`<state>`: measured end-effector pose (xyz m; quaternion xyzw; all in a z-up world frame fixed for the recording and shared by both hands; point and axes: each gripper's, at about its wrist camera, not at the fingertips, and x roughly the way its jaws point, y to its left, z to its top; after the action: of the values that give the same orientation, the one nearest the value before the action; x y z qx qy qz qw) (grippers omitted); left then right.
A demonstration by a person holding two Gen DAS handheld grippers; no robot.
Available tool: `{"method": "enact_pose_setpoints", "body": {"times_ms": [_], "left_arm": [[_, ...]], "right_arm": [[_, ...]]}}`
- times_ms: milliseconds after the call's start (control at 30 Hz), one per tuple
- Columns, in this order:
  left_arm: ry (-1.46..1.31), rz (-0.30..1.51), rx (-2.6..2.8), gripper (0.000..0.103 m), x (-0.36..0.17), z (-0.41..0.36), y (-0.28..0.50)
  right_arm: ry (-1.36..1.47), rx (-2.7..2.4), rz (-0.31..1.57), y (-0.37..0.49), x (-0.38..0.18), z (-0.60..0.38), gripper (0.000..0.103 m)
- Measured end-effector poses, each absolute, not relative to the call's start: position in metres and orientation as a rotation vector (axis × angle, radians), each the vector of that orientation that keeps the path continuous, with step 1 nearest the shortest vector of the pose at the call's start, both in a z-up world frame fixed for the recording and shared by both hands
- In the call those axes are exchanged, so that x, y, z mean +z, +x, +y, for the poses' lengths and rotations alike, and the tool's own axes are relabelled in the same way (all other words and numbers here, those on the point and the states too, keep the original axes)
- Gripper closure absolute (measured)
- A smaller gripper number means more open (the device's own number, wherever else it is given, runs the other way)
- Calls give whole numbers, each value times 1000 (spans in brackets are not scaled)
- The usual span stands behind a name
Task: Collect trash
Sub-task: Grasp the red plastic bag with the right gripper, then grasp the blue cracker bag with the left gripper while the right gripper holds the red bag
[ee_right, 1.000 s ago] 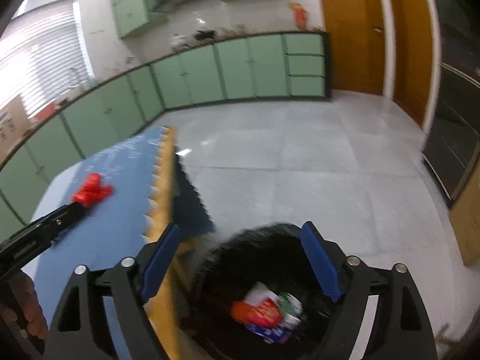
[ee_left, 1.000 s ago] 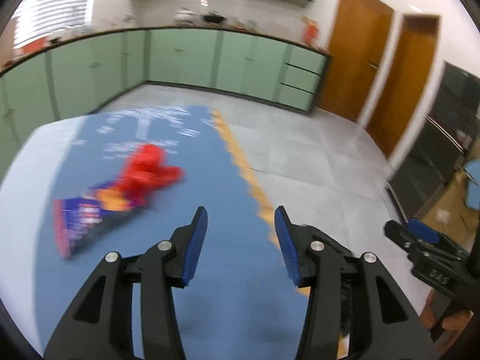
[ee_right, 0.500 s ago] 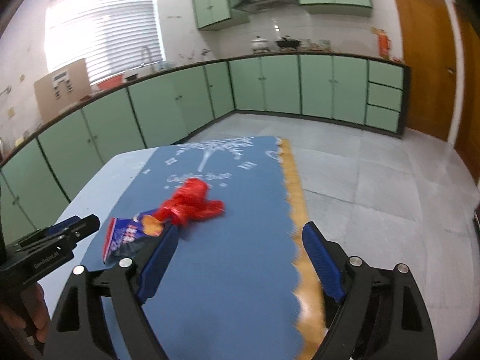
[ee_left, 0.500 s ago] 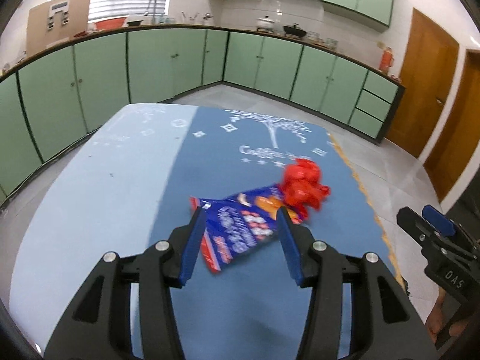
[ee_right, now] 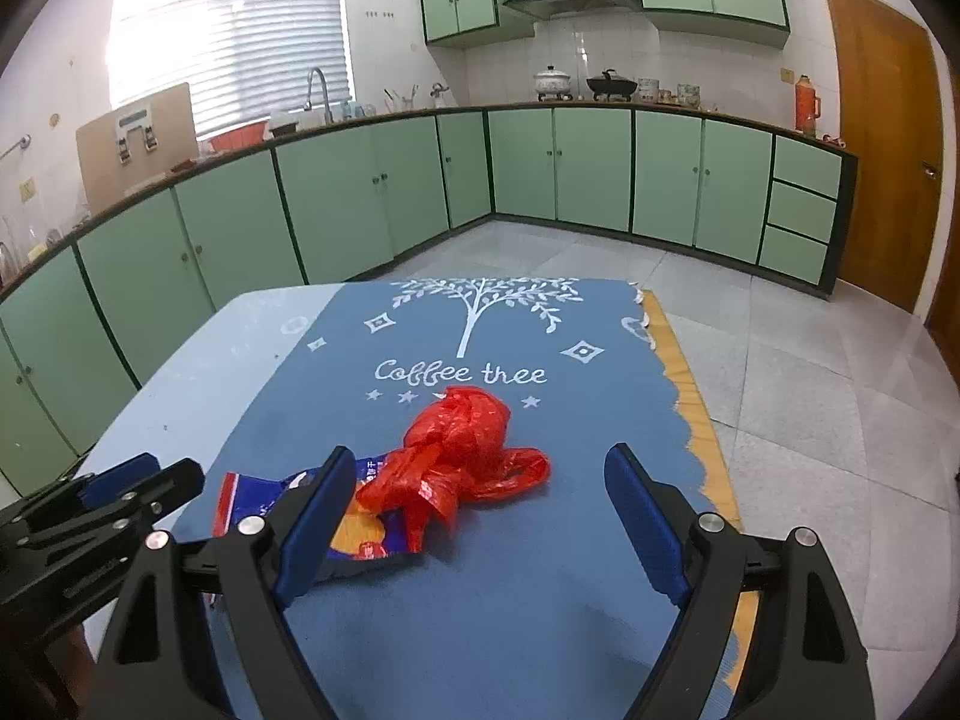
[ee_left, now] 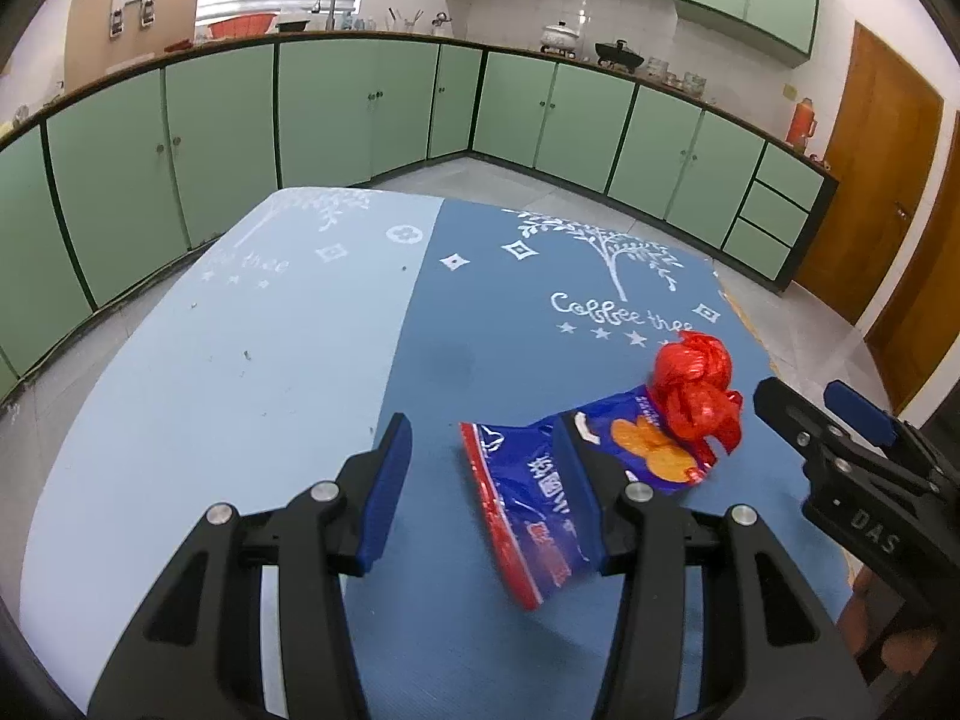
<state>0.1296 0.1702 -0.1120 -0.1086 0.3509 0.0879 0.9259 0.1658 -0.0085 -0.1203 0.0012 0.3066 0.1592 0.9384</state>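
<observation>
A blue snack bag [ee_left: 534,474] lies flat on the blue table mat [ee_left: 420,360], with a crumpled red plastic bag [ee_left: 696,390] resting on its far end. My left gripper [ee_left: 486,480] is open and empty; its right finger overlaps the near part of the snack bag. In the right wrist view the red bag [ee_right: 462,450] lies ahead between the fingers of my open, empty right gripper [ee_right: 480,522], and the snack bag [ee_right: 360,516] is partly hidden behind its left finger. The right gripper also shows in the left wrist view [ee_left: 840,438].
The mat covers a table [ee_left: 180,390] with a paler left part. Its yellow scalloped right edge [ee_right: 690,396] drops to a grey tiled floor [ee_right: 810,390]. Green kitchen cabinets [ee_right: 540,168] line the far walls. A brown door [ee_right: 882,138] stands at right.
Both grippers have swung from the floor and black bin back over the table. The left gripper has shifted left, so the snack bag now sits under its right finger.
</observation>
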Motion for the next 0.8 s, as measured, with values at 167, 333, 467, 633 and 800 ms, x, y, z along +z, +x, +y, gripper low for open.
{"method": "enact_pose_setpoints", "body": {"times_ms": [167,333,467,633,800], "left_arm": [[-229,731,182,55,-118,176,134],[-244,745,175,52,-123,179,136],[-233,753,148,42,-125,173,137],[-261,790,87,31,-133,160,137],[-297,847,46,29,-146,148,146]], "right_arm": [[-21,328,669,179,-133,6,20],[-40,350,747,193,-146,14,44],[-22,394,824,199,-159,13,85],[14,401,782,190,-149,-3,90],[35,378,762,182,-139,-24,90]]}}
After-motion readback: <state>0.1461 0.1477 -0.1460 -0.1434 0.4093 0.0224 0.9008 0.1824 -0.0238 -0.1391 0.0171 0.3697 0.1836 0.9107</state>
